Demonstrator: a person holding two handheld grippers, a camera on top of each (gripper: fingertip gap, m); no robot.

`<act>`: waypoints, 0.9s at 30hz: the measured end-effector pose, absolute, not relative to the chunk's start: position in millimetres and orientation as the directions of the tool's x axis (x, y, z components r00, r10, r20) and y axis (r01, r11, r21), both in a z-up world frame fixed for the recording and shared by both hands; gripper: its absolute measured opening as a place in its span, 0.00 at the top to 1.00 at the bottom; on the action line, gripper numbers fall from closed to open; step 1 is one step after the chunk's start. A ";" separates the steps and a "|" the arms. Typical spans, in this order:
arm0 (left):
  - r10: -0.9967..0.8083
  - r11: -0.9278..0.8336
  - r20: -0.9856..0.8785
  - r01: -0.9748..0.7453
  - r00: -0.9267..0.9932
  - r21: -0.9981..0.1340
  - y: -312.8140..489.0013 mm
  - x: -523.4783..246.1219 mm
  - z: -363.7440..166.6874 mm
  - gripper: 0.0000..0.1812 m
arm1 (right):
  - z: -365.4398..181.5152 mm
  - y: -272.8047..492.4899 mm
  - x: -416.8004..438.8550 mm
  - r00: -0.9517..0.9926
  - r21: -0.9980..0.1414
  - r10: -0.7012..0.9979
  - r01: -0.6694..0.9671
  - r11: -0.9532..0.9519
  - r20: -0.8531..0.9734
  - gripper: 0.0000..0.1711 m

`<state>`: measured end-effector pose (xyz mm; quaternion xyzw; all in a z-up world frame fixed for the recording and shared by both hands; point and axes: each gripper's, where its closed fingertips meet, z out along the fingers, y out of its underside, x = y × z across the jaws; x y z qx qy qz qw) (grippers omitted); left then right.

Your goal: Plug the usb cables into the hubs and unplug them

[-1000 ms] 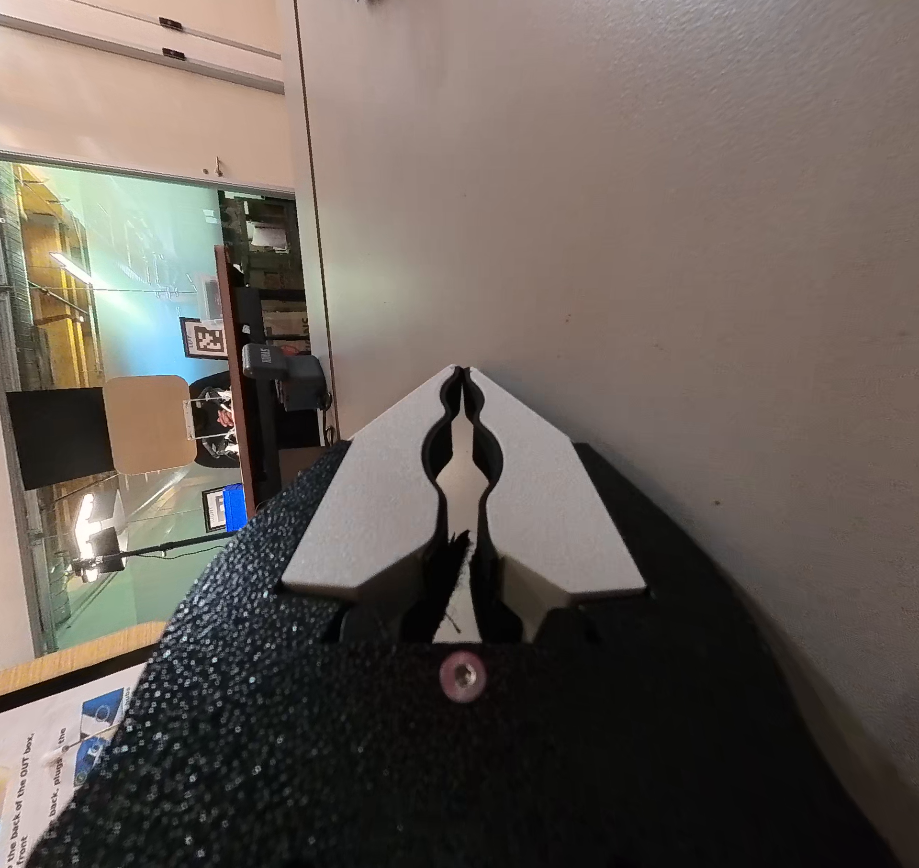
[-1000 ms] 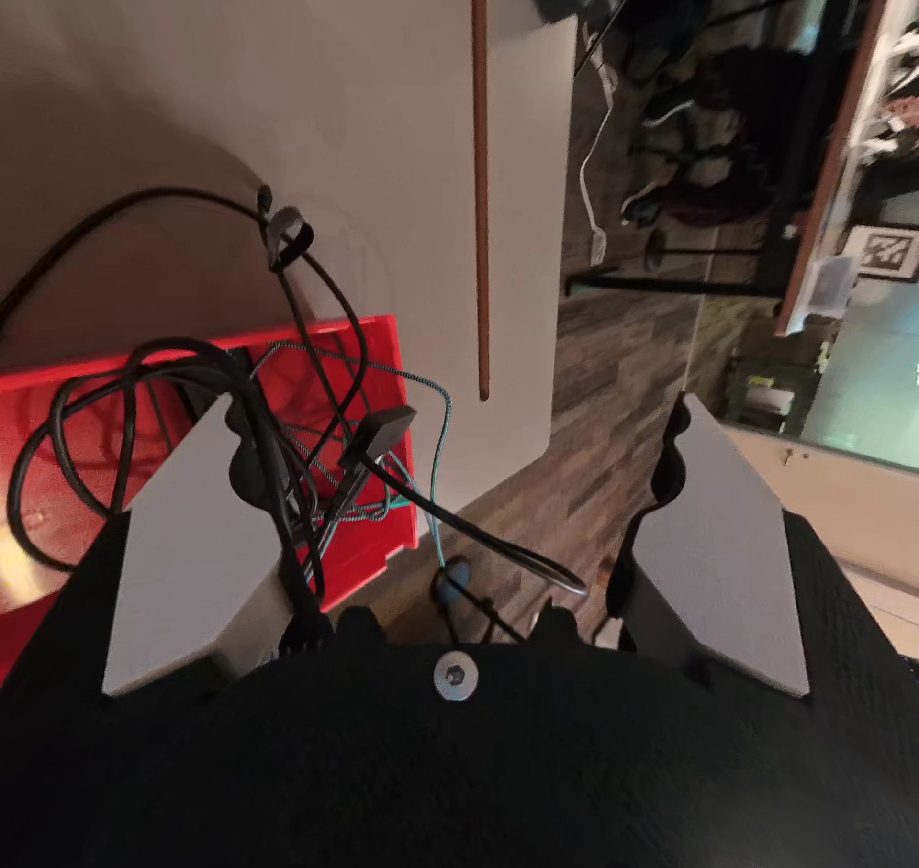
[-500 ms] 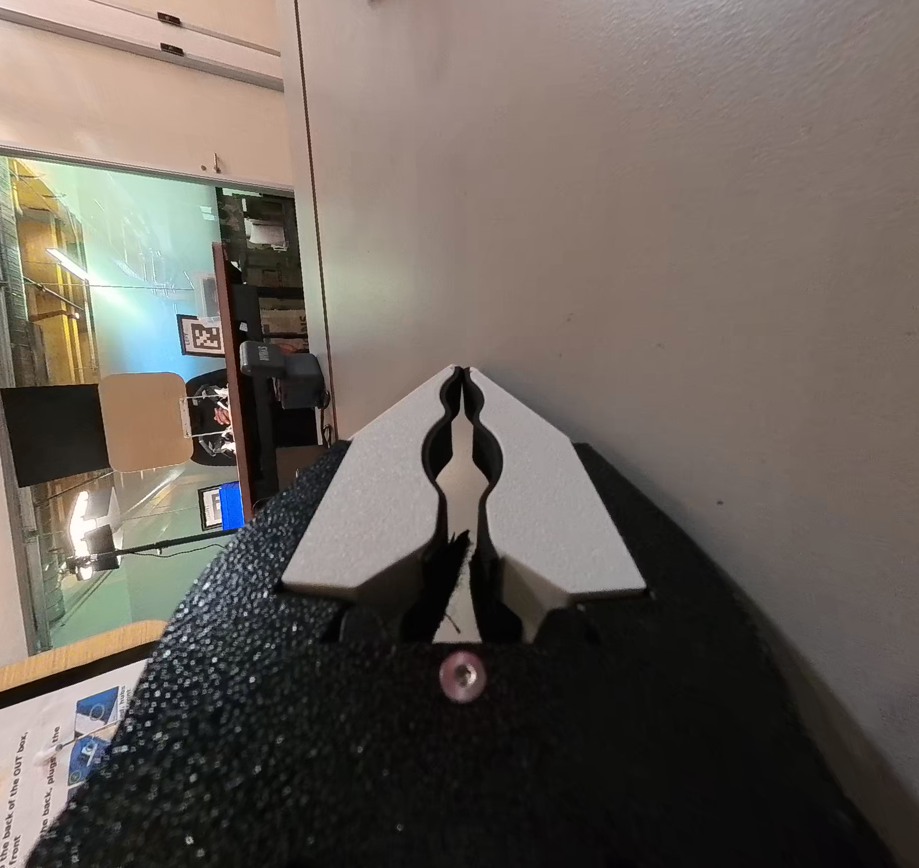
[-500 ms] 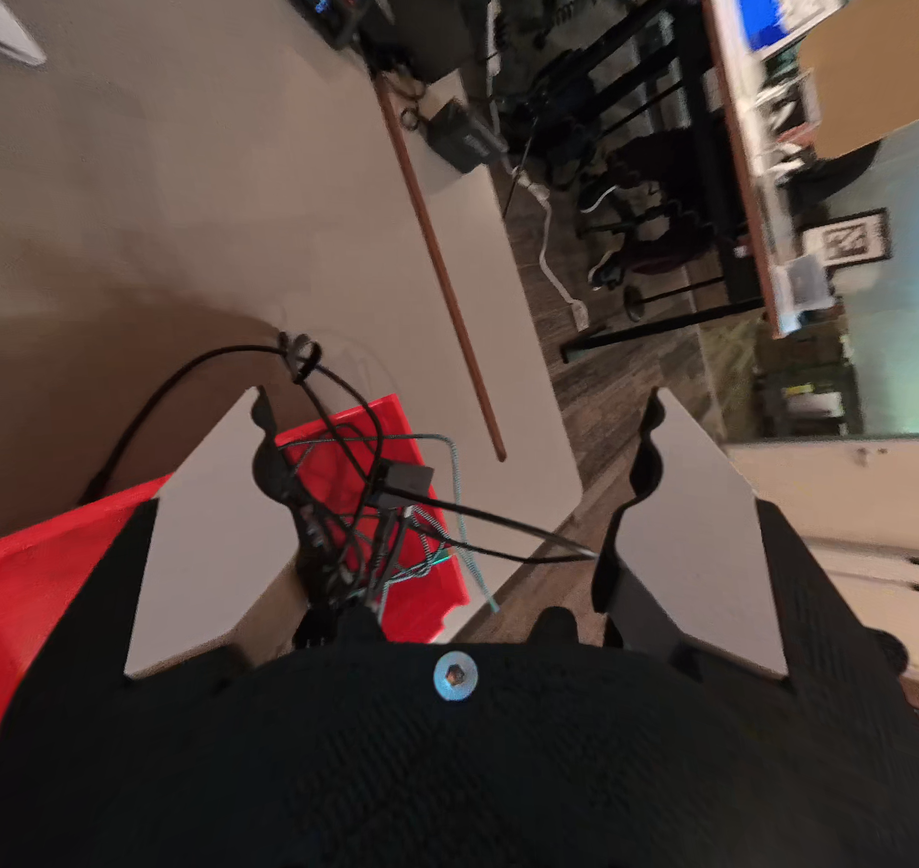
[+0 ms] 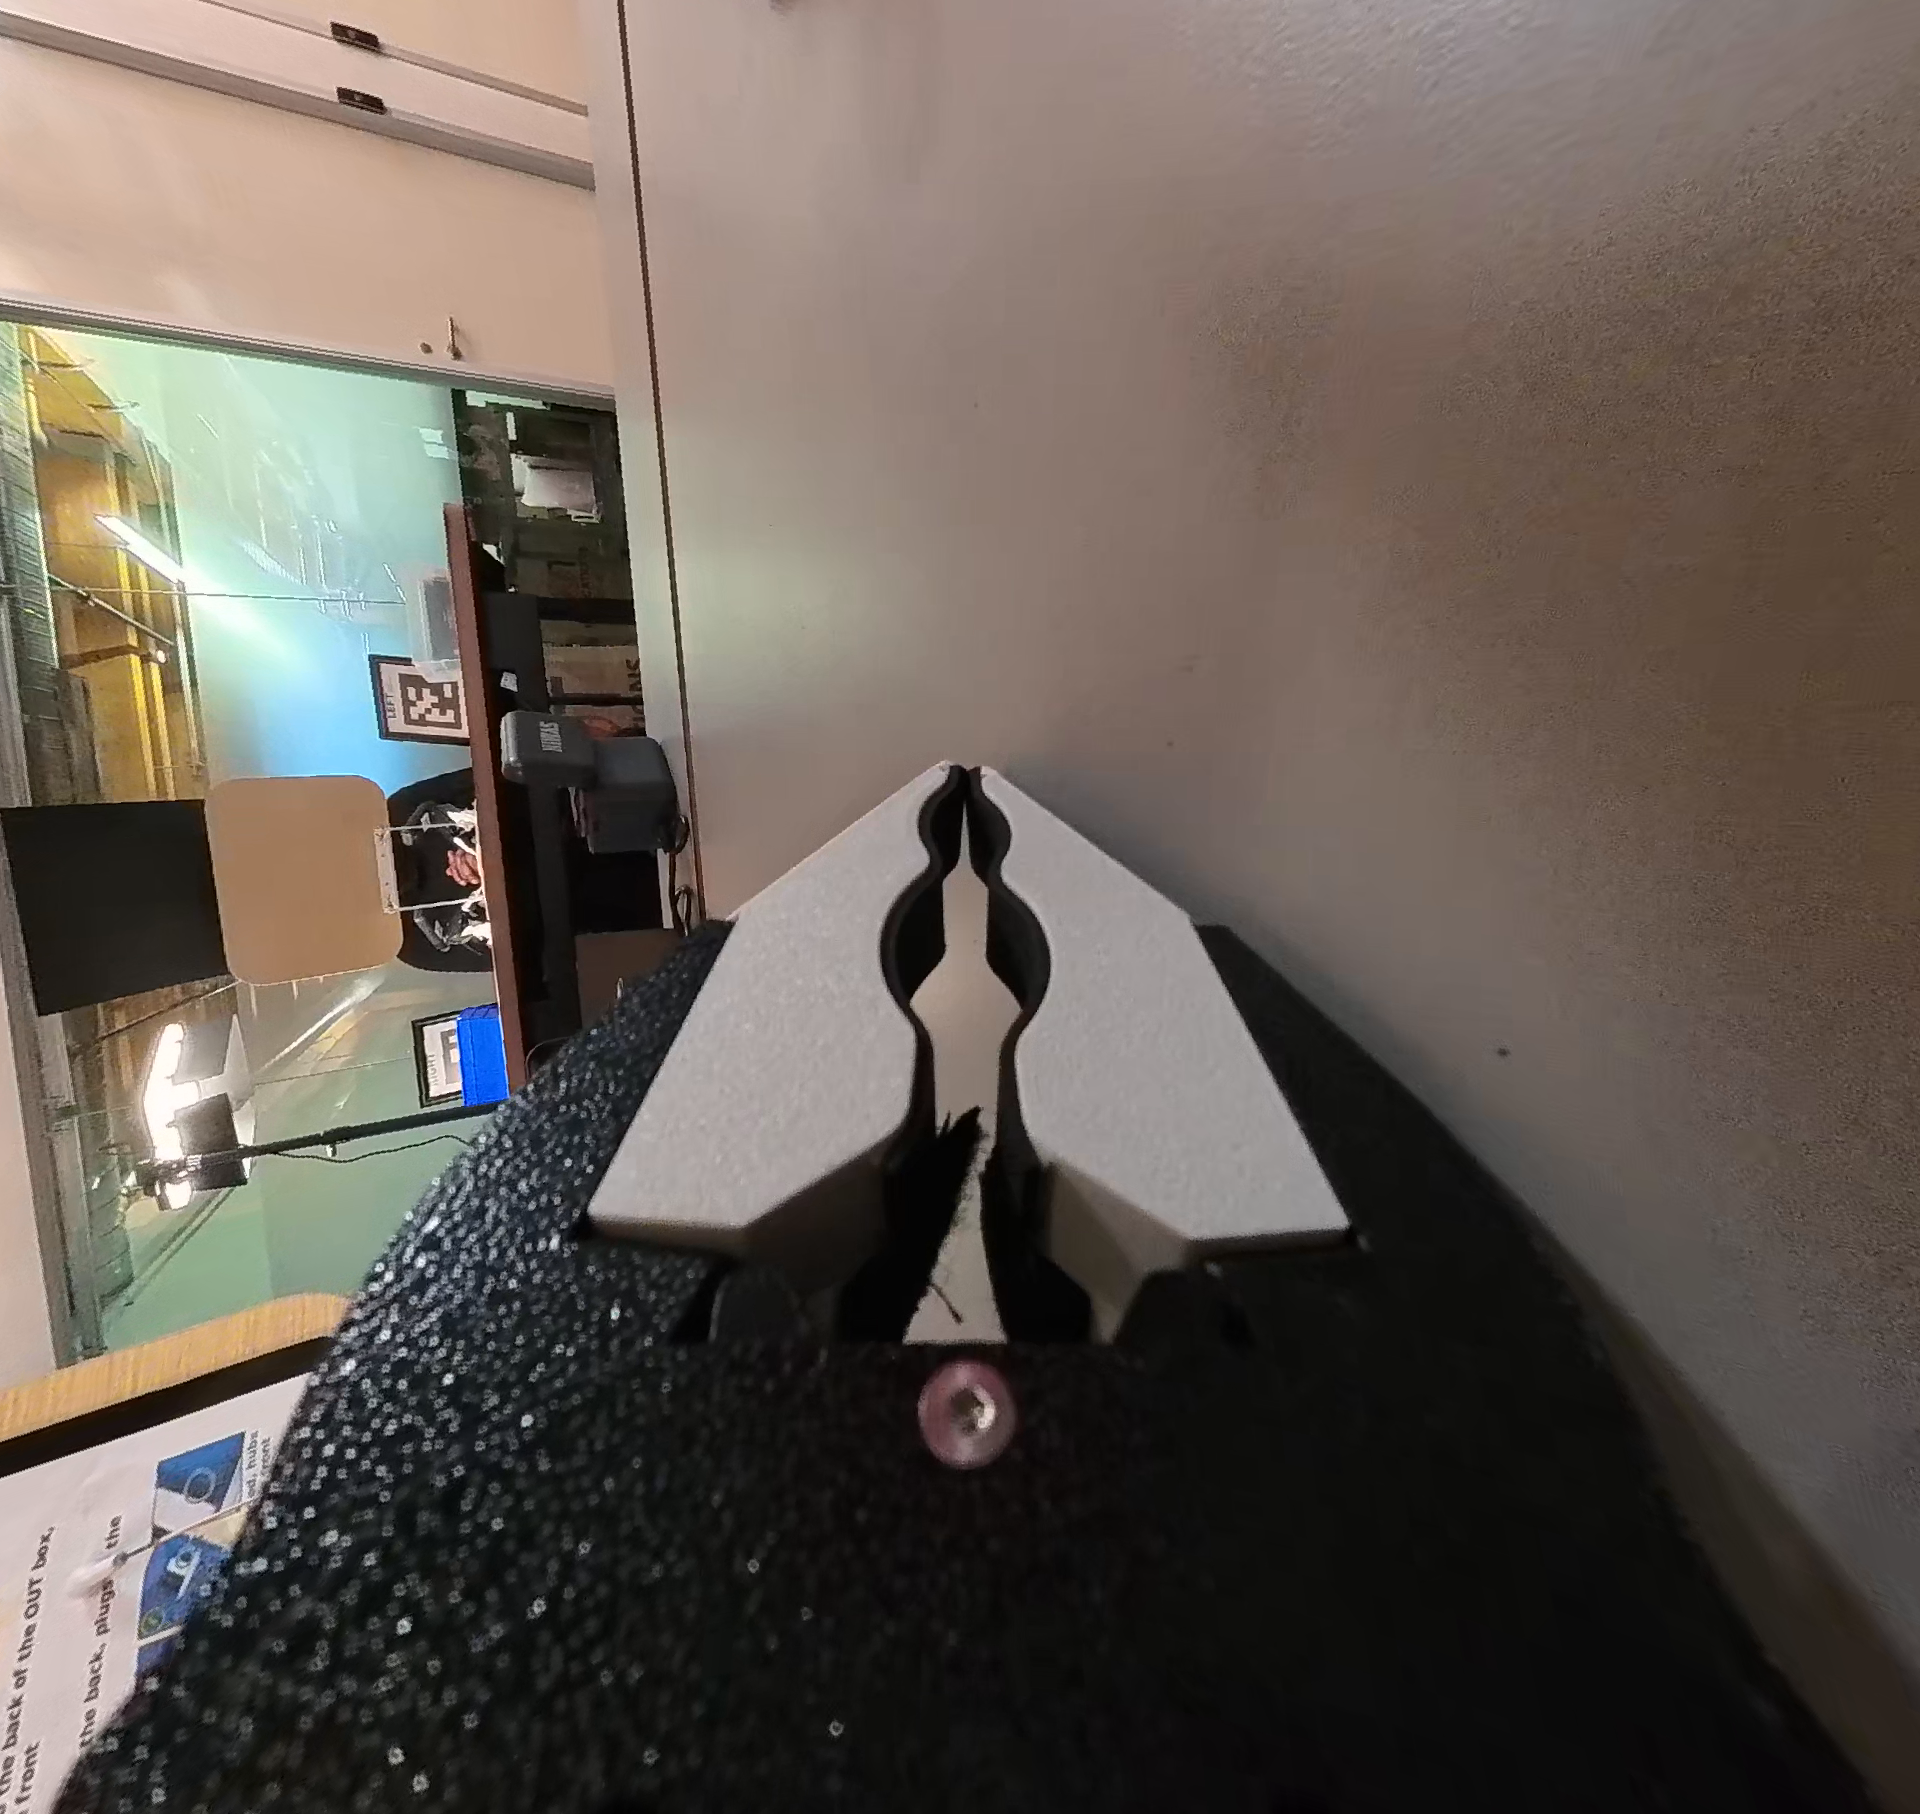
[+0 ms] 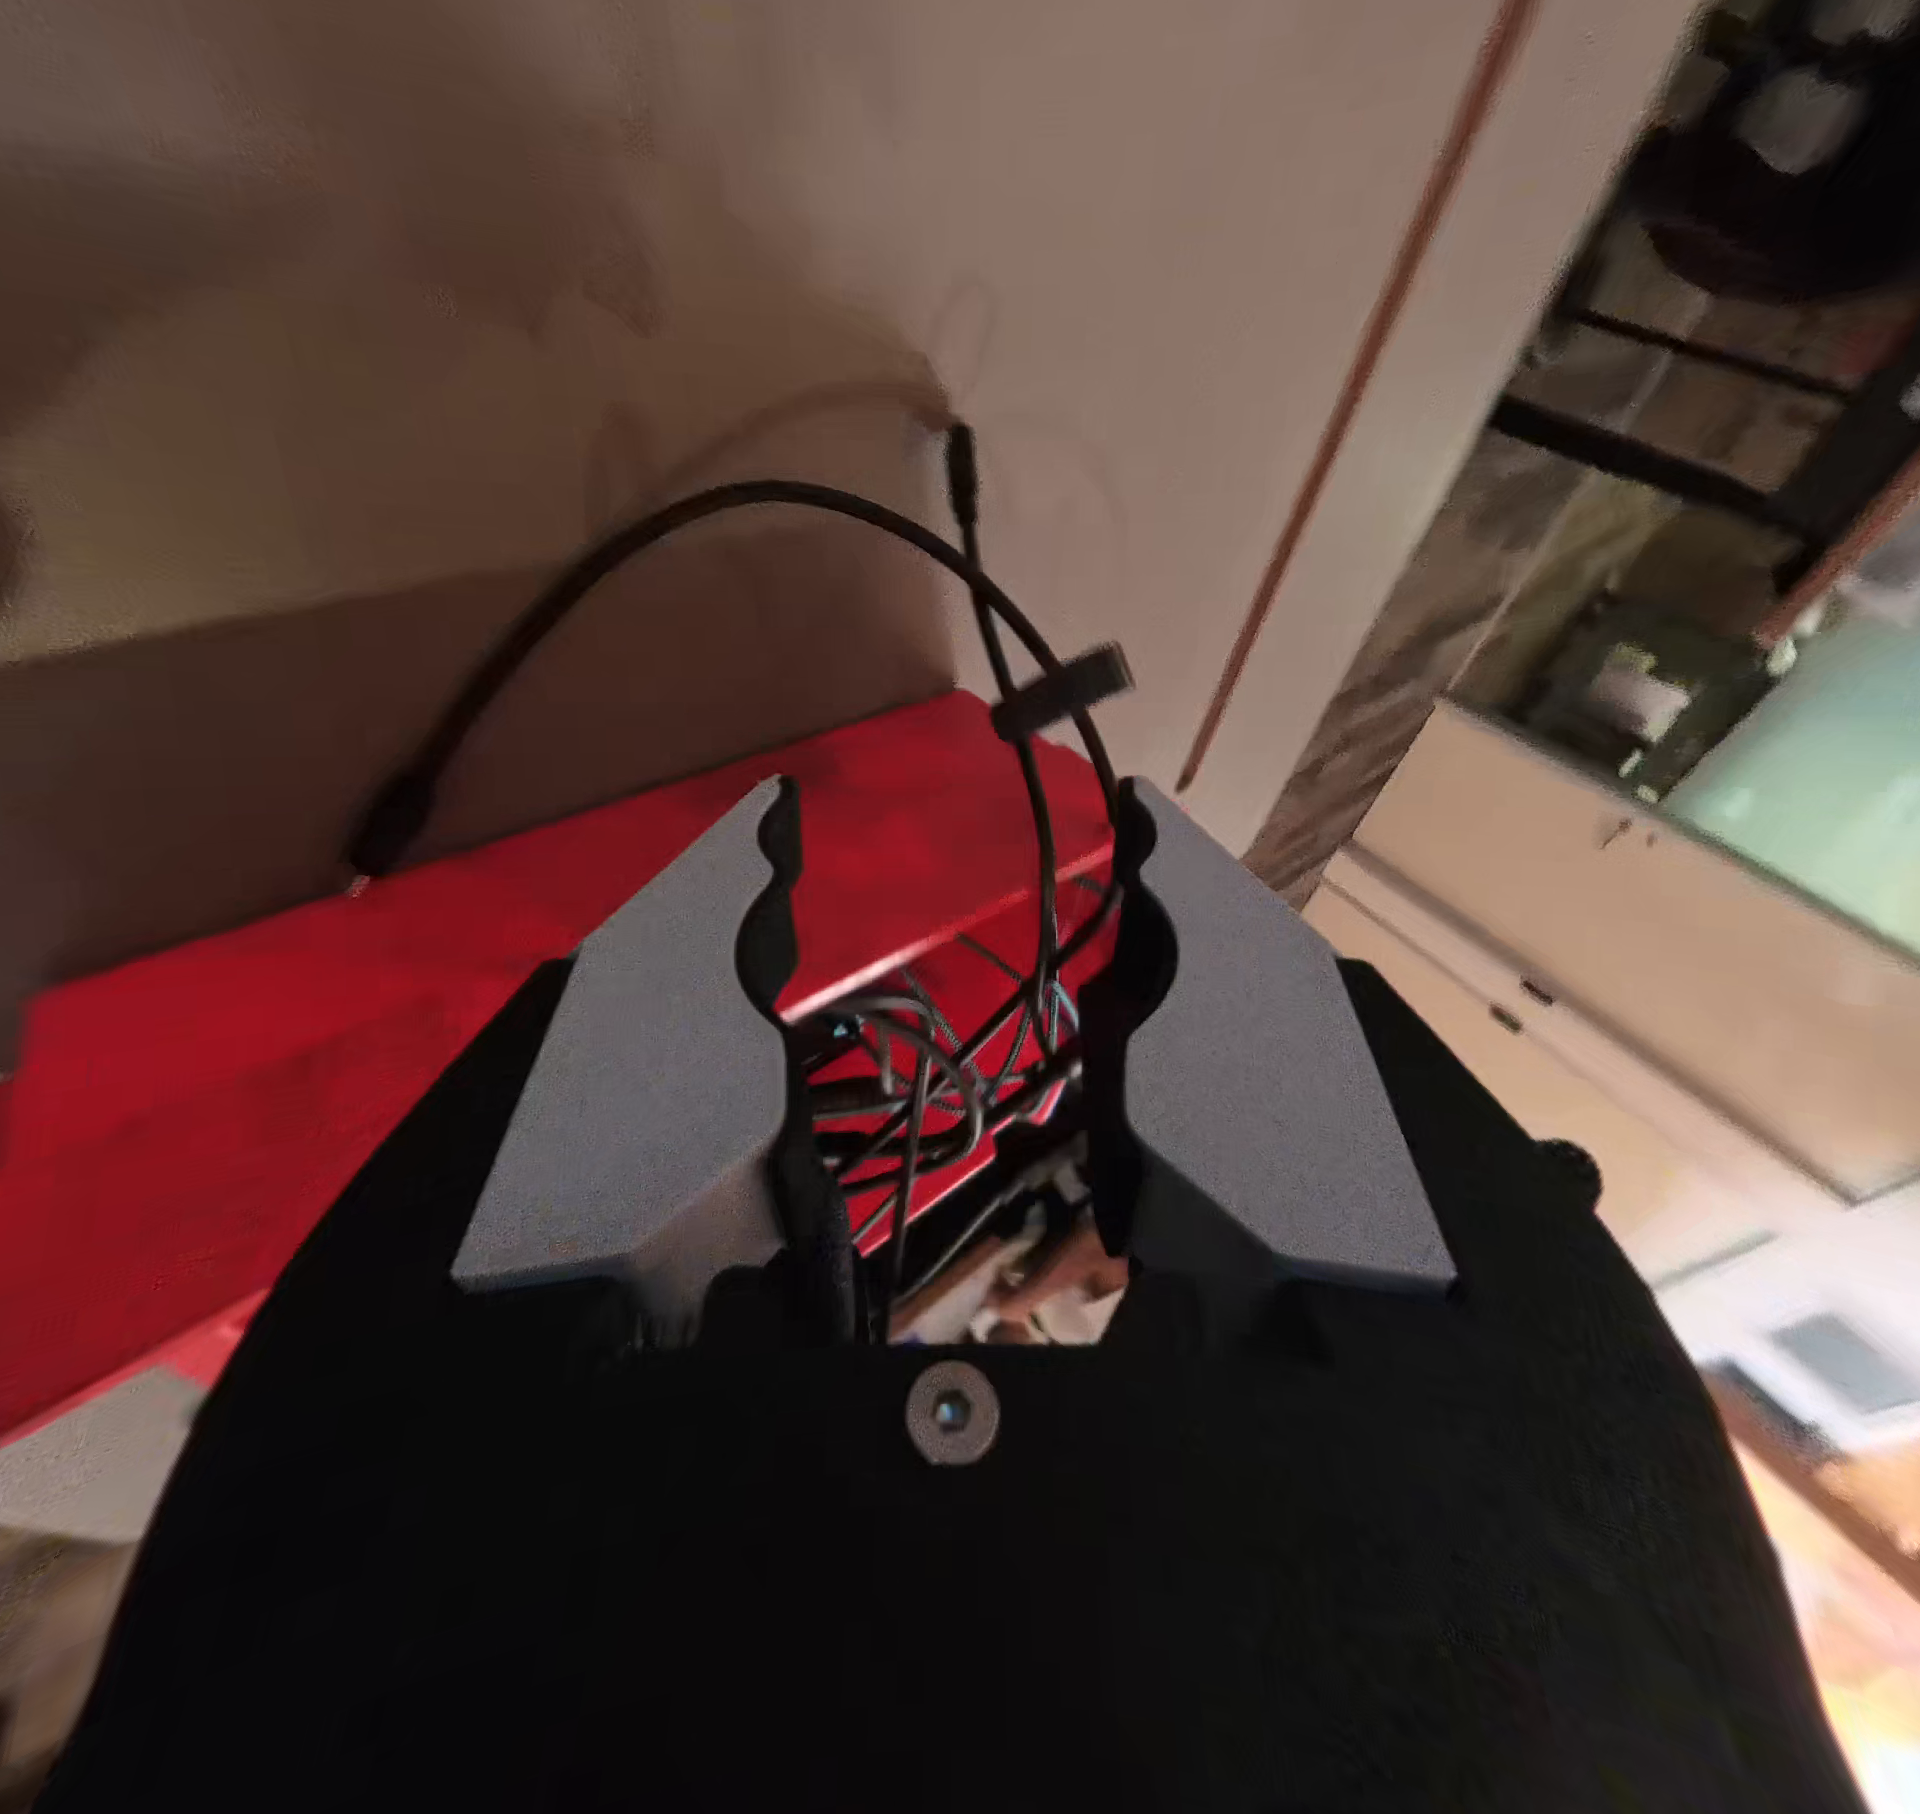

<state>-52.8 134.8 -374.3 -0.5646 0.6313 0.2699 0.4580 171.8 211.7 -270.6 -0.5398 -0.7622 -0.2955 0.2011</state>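
Right claw (image 6: pixel 956 808) hangs over the red bin (image 6: pixel 312 1016) w/ its jaws apart and nothing clamped between them; a tangle of thin cables (image 6: pixel 935 1058) lies in the bin just under and between the fingers (image 6: pixel 644 1058), and one black usb cable (image 6: pixel 727 507) arcs up out of the bin over the pale counter (image 6: pixel 727 154), a small strap (image 6: pixel 1060 689) wrapped round it near the right fingertip. Picture is smeared, so I can't tell which strand ends in which plug, and no hub shows in either view. Left claw (image 5: pixel 961 772) lies close along the counter (image 5: pixel 1351 414) w/ tips pressed together, holding nothing, pointing off toward a glass wall and furniture, well away from the bin. Step in hand looks like fishing one cable out, so task seems early. To do it well: slow down first so the view clears, pick the arcing black cable since it stands free of the knot, and close on the stiff moulded plug end, not mid-cord, b/c a cord grip lets the plug swing and spoils the aim at a port. Come in w/ jaws wide enough to straddle only that strand; catching a 2nd one would likely drag the whole tangle up. Lift slow, watch for snags at the strap. Left claw should prob. open and go find the hub to steady it
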 end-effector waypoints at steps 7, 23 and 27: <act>-0.485 0.209 -0.871 -0.956 0.083 -0.207 132.9 -54.4 -375.2 1.00 | -333.9 253.2 177.5 -0.619 0.595 0.689 0.732 0.331 0.378 0.64; -0.506 0.200 -0.855 -0.949 0.113 -0.244 133.7 -54.7 -376.8 1.00 | -216.1 293.8 168.7 -0.502 0.468 0.514 0.859 0.207 0.695 0.98; -0.503 0.201 -0.857 -0.950 0.110 -0.240 133.7 -53.7 -376.8 1.00 | -158.3 303.0 195.6 -0.420 0.374 0.418 0.907 0.191 0.806 0.98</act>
